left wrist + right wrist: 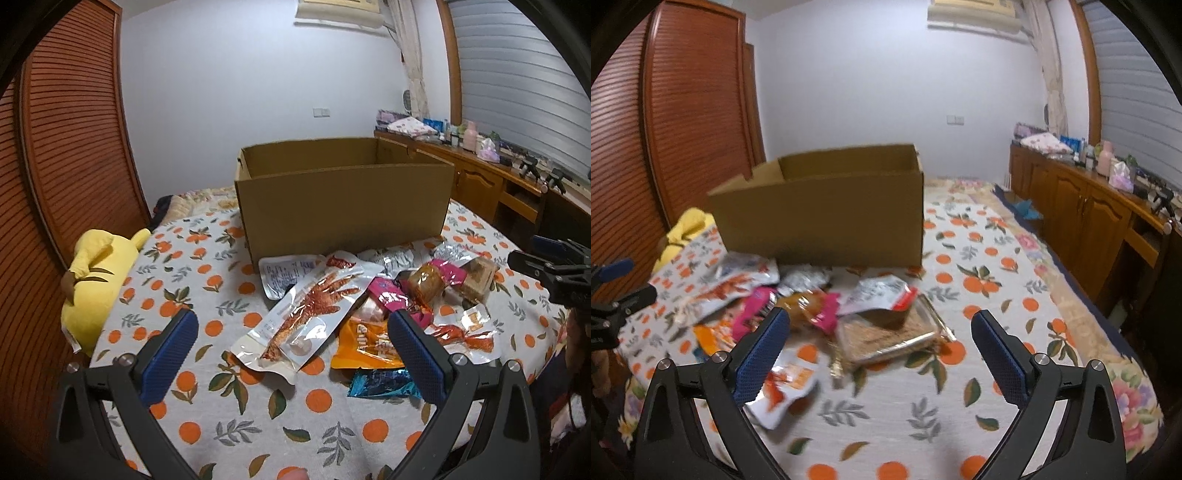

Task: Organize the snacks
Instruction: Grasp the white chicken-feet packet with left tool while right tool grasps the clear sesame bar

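A pile of snack packets lies on the orange-patterned bedspread in front of an open cardboard box (343, 206) (820, 218). In the left wrist view a long clear packet with a red claw print (299, 317) sits between the fingers of my left gripper (291, 325), which hovers open above it. An orange packet (365, 347) and a blue one (384, 382) lie by its right finger. My right gripper (881, 326) is open over a clear tray of brown cake (886, 332). A pink packet (753, 310) lies left of the tray. The box's inside floor is hidden.
A yellow plush toy (96, 280) lies at the bed's left edge beside a louvred wooden wardrobe (66, 147). A wooden sideboard (1086, 206) with bottles and cloths runs along the right wall. The right gripper's body (554, 273) shows at the left wrist view's right edge.
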